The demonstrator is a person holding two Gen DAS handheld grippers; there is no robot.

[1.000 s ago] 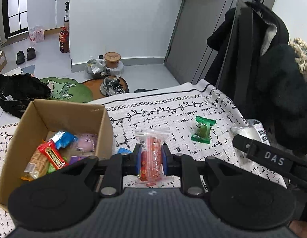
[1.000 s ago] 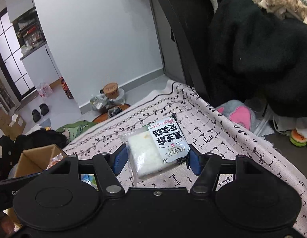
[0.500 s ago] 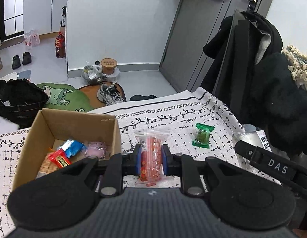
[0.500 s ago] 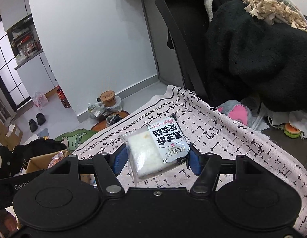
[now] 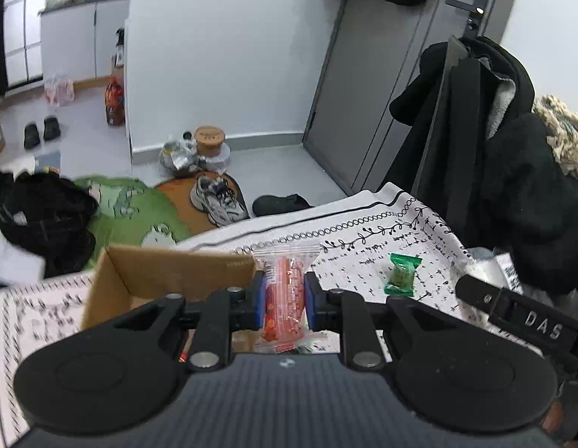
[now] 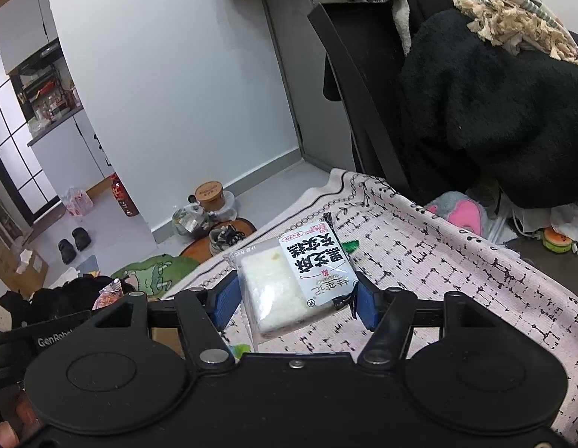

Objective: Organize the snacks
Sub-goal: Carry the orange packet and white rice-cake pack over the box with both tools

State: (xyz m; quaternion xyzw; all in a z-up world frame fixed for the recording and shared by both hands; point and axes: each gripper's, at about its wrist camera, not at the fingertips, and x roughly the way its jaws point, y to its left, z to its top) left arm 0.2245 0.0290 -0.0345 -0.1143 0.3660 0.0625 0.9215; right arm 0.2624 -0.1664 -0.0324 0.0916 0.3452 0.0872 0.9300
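Observation:
My left gripper (image 5: 285, 304) is shut on a clear packet of red snack sticks (image 5: 284, 291) and holds it above the right edge of the open cardboard box (image 5: 169, 272). A green wrapped candy (image 5: 400, 274) lies on the patterned tablecloth (image 5: 363, 239) to the right. My right gripper (image 6: 292, 300) is shut on a white rice cake packet (image 6: 292, 283) with black lettering, held above the cloth (image 6: 456, 261). The right gripper's body shows at the right of the left wrist view (image 5: 520, 315). The box's contents are hidden behind my left gripper.
A black chair draped with dark coats (image 5: 486, 156) stands at the table's far right. On the floor beyond the table edge lie a sneaker (image 5: 218, 201), a green mat (image 5: 128, 212) and a black bag (image 5: 46, 216). A pink plush (image 6: 464, 212) lies past the right edge.
Both grippers have risen with their packets. The left one has moved left, so the box now sits lower and nearer under it, with its contents hidden.

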